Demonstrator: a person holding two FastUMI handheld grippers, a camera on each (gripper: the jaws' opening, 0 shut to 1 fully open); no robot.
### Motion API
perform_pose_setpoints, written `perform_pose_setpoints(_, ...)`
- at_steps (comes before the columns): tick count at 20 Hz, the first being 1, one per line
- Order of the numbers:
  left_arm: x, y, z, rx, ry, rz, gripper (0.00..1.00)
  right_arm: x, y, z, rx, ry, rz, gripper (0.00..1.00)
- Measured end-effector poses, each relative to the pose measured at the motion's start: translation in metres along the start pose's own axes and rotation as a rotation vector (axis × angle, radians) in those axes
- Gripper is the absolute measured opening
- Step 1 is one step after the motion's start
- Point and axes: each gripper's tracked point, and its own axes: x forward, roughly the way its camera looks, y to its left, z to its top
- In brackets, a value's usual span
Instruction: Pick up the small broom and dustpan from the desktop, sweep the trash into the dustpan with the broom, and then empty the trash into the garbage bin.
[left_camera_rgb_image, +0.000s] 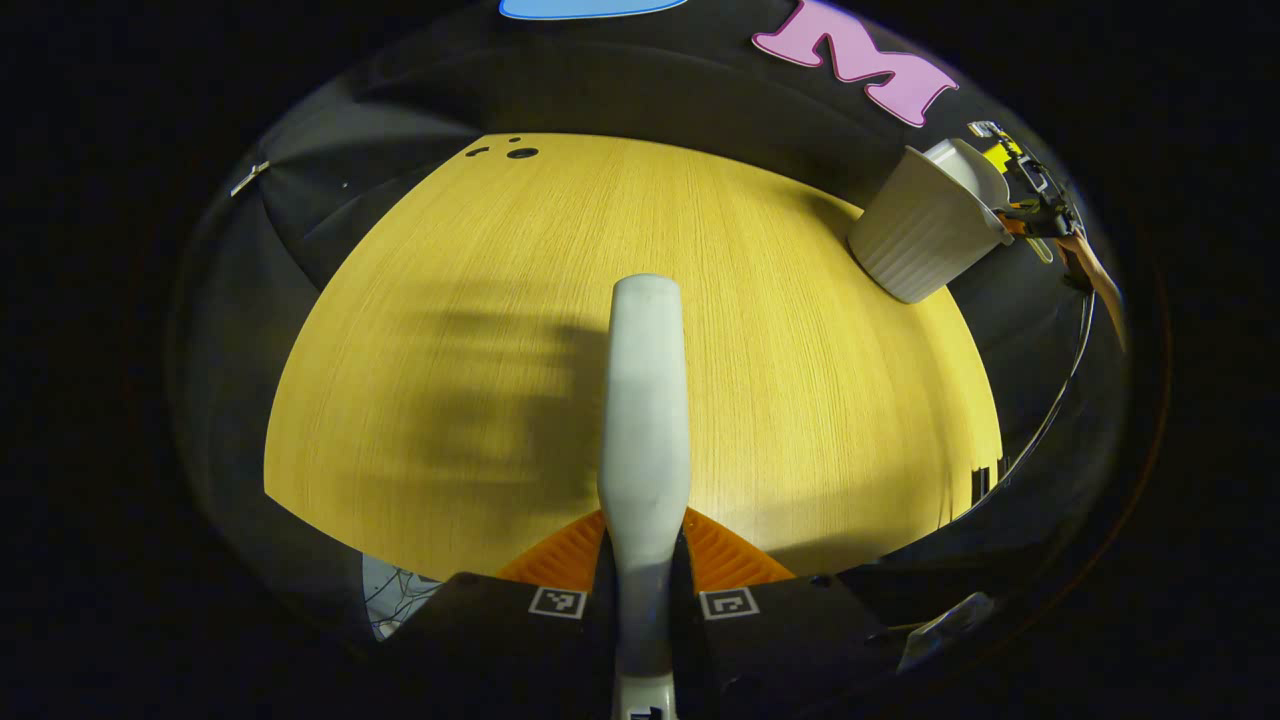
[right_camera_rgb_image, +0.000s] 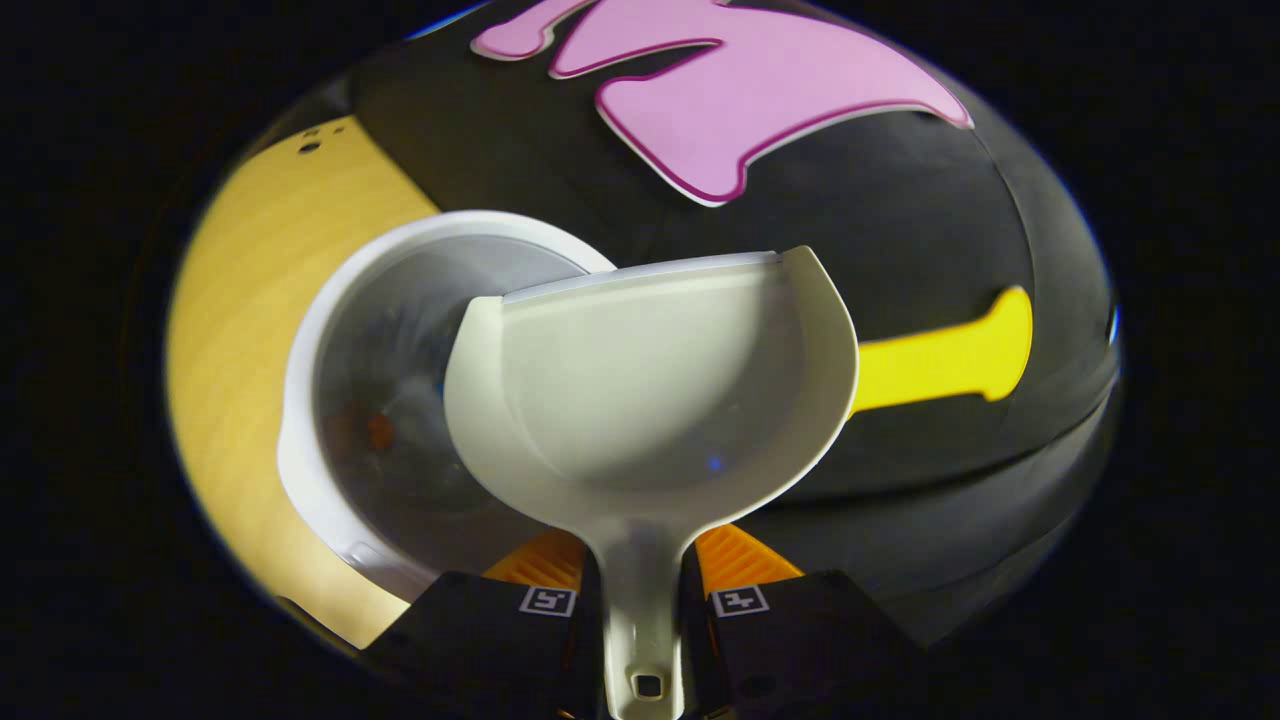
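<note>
Gripping smooth scoop-shaped dustpan (right_camera_rgb_image: 650, 380), ribbed bin (left_camera_rgb_image: 925, 240)

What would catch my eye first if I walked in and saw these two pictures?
In the right gripper view, the pale plastic dustpan, gripped by its handle, hangs over the open mouth of a white round garbage bin with a few small scraps inside. In the left gripper view, a long pale broom handle juts out over the yellow wooden desktop, the bin at the far right edge.
</note>
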Motion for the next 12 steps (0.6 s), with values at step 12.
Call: perform_pose_setpoints(12,-0.016,0.015,0.032,0.094,-0.119,0.085,0.27,-0.062,-0.009,0.034,0.420,-0.125,0.141,0.34)
